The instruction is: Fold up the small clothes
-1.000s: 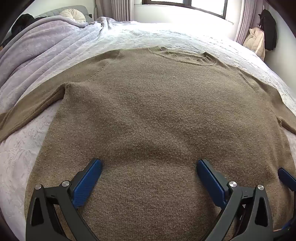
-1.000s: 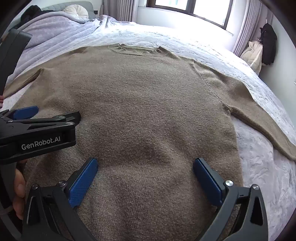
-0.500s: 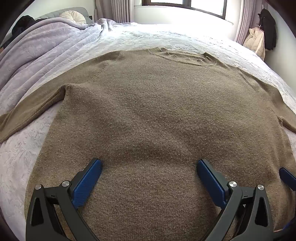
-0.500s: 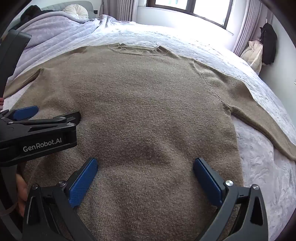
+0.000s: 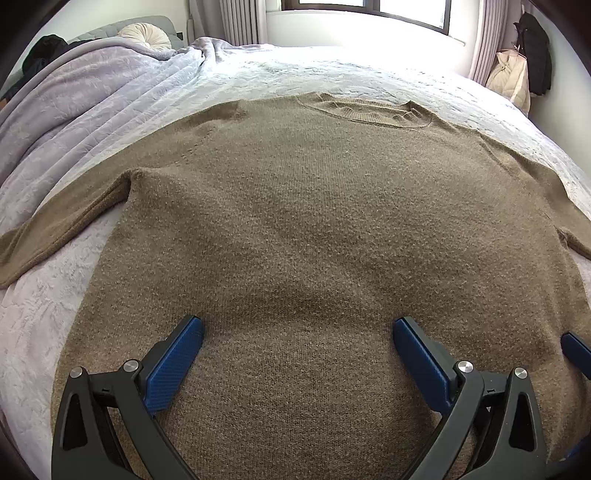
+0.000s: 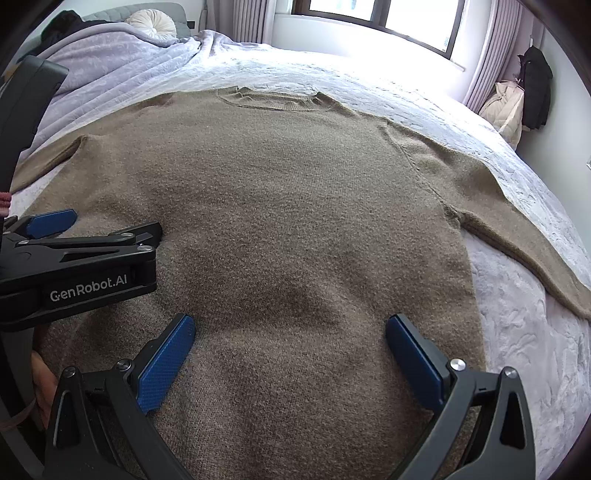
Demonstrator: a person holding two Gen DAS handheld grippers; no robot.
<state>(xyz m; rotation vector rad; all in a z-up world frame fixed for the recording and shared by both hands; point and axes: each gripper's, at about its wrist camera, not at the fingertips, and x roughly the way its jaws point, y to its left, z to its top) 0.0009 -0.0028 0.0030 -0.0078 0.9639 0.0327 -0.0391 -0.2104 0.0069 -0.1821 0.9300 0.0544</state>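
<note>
A brown knit sweater (image 5: pixel 314 221) lies flat on the bed, collar at the far end, sleeves spread to both sides. It also fills the right wrist view (image 6: pixel 277 206). My left gripper (image 5: pixel 297 350) is open and empty, hovering over the sweater's lower part near the hem. My right gripper (image 6: pixel 290 347) is open and empty, over the lower part to the right of the left one. The left gripper's body shows at the left in the right wrist view (image 6: pixel 77 266). One blue pad of the right gripper (image 5: pixel 576 349) shows at the right edge of the left wrist view.
The bed has a white quilted cover (image 5: pixel 369 74). A lilac blanket (image 5: pixel 74 110) is bunched at the far left with a round cushion (image 5: pixel 144 31). Bags and a dark coat (image 5: pixel 532 55) hang at the far right by the window.
Both grippers have drawn back slightly toward the hem, so the sweater sits a little farther away in both views. Both stay open.
</note>
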